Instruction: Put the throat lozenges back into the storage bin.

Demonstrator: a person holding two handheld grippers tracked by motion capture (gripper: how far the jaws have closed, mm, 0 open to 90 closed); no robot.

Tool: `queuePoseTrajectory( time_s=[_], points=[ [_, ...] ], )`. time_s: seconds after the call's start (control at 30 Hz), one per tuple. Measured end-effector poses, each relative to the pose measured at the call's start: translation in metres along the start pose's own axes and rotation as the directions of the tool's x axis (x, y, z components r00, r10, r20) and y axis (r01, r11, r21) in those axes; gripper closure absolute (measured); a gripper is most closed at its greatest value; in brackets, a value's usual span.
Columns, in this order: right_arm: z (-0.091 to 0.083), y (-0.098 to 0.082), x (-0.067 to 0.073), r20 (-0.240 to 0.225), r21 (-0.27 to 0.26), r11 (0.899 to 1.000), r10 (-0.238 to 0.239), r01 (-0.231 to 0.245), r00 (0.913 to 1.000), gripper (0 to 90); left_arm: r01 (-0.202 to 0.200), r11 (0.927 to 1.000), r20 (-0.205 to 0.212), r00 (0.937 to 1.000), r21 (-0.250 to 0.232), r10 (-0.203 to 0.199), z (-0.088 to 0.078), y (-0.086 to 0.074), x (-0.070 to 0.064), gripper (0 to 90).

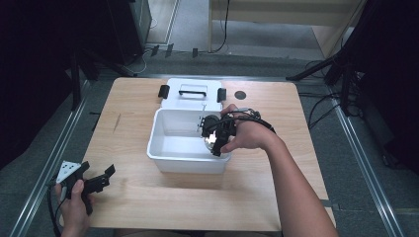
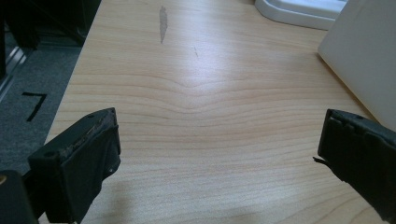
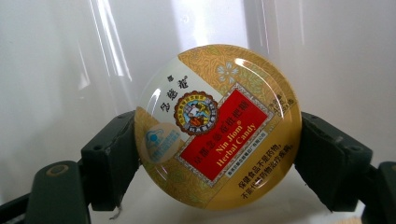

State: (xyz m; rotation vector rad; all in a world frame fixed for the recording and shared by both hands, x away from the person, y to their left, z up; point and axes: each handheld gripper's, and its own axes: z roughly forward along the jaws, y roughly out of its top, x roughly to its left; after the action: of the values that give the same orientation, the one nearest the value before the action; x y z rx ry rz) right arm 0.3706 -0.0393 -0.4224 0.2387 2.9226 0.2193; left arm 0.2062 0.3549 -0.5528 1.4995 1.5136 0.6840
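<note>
Right gripper (image 1: 216,136) pinches the round gold-and-red candy tin (image 3: 217,126) by its rim inside the white plastic bin (image 1: 163,157), apparently clear of the floor; curved edge could slip; left gripper (image 1: 96,182) idles, jaws spread.

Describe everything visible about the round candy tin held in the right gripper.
The candy tin is a flat, round, glossy, metal-looking tin. Its gold lid has a floral pattern, a red panel reading "Nin Jiom Herbal Candy", Chinese text, a round emblem and a pale section at its left. It looks closed. The right gripper clamps it by its rim, one black jaw on each side, the lid facing the camera. In the high view the gripper is over the right part of the white bin.
</note>
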Motion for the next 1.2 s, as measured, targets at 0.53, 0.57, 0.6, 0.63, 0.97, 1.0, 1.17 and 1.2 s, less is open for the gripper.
queuePoseTrajectory(
  time_s=[0.53, 0.57, 0.6, 0.63, 0.97, 1.0, 1.17, 1.2],
  points=[
    [0.006, 0.000, -0.002, -0.005, 0.019, 0.998, 0.060, -0.060, 0.9982, 16.6, -0.001, 1.0000, 0.000, 1.0000, 0.003, 0.001, 0.000, 0.000, 0.000, 0.0],
    [0.005, -0.001, -0.002, -0.002, 0.012, 0.998, 0.067, -0.067, 0.9978, 17.5, 0.000, 1.0000, 0.000, 1.0000, 0.003, 0.000, 0.000, 0.000, 0.000, 0.0],
    [0.003, -0.002, -0.003, 0.000, 0.002, 0.998, 0.067, -0.067, 0.9977, 18.9, 0.001, 1.0000, 0.000, 1.0000, 0.003, -0.001, 0.000, 0.000, 0.000, 0.0],
    [0.001, -0.002, -0.004, 0.002, -0.009, 0.997, 0.077, -0.077, 0.9970, 20.7, 0.001, 1.0000, 0.000, 1.0000, 0.003, -0.001, 0.000, 0.000, 0.000, 0.0],
    [-0.031, -0.010, -0.010, -0.053, -0.136, 0.971, 0.190, -0.196, 0.9803, 38.7, 0.001, 1.0000, 0.000, 1.0000, 0.004, -0.001, 0.000, 0.000, 0.000, 0.0],
    [-0.034, -0.011, -0.011, -0.059, -0.144, 0.967, 0.202, -0.208, 0.9776, 38.2, 0.000, 1.0000, 0.000, 1.0000, 0.004, 0.000, 0.000, 0.000, 0.000, 0.0],
    [-0.046, -0.019, -0.011, -0.047, -0.162, 0.961, 0.218, -0.223, 0.9747, 32.4, 0.003, 1.0000, -0.001, 1.0000, 0.001, -0.003, 0.000, 0.000, 0.000, 0.0],
    [-0.048, -0.021, -0.011, -0.041, -0.164, 0.960, 0.225, -0.229, 0.9735, 31.1, 0.003, 1.0000, -0.001, 1.0000, 0.001, -0.003, 0.000, 0.000, 0.000, 0.0]
  ],
)
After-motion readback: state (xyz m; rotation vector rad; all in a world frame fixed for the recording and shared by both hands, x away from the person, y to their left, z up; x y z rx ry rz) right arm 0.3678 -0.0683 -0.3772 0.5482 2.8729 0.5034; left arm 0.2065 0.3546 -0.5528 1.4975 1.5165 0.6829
